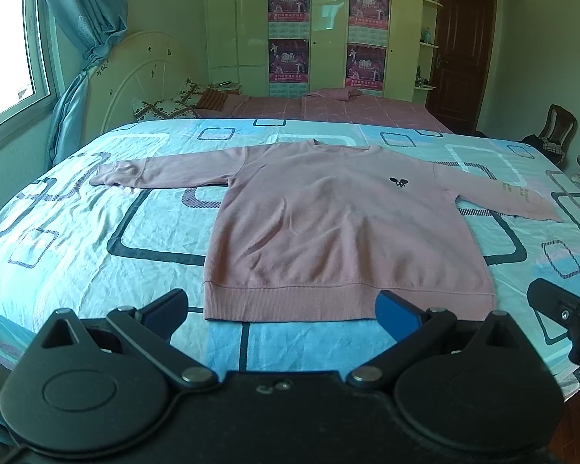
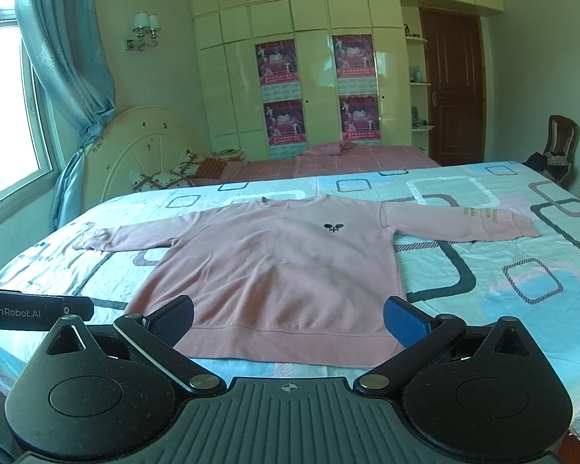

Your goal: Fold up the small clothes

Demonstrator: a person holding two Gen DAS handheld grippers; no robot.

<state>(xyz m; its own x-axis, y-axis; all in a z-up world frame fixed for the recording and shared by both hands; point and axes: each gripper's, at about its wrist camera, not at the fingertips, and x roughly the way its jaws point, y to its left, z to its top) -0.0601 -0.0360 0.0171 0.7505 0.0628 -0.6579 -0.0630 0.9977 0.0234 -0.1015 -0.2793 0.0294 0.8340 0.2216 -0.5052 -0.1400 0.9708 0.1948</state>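
Sweatshirt (image 1: pixel 328 224) is pink, lying face-up and flat on the blue patterned bedspread (image 1: pixel 96 232), sleeves out to both sides and hem nearest the cameras. Looks like soft, floppy knit that'll sag and bunch if you grab mid-panel, so I'd pinch the ribbed hem corners or a cuff. Left gripper (image 1: pixel 282 309) and right gripper (image 2: pixel 288 319) both hover by the hem, jaws spread wide, holding nothing.
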